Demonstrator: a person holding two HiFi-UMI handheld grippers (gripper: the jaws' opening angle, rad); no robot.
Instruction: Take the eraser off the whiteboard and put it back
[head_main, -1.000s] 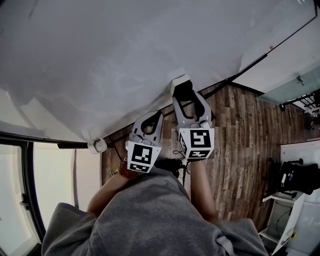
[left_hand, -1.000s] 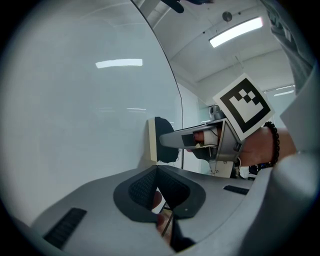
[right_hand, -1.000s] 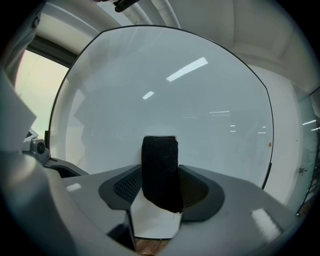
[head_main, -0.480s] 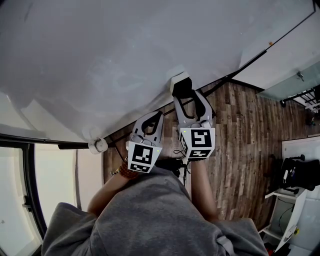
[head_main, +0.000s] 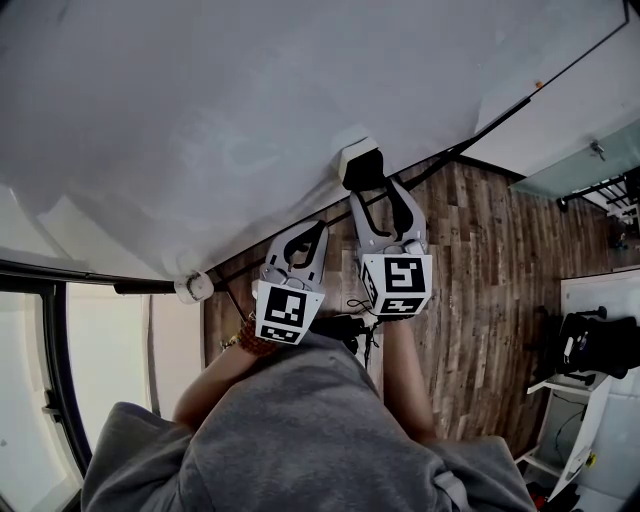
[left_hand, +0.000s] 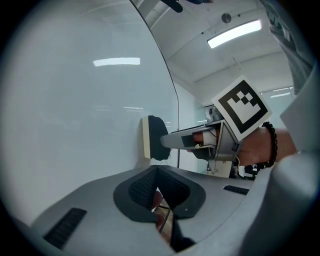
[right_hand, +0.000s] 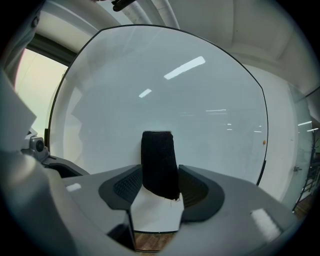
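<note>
Black eraser (head_main: 360, 166) flat against whiteboard (head_main: 200, 110)

- Left gripper (head_main: 317, 231): you are holding it beside the right one and a little behind it. Its jaws are closed together with nothing between them.
- Right gripper (head_main: 366, 186): you are reaching it further forward. Its jaws are pressing on both sides of the eraser (right_hand: 160, 162).
- Left forearm (head_main: 212, 378) and right forearm (head_main: 408, 380): you are extending both forward, bare, side by side.
</note>
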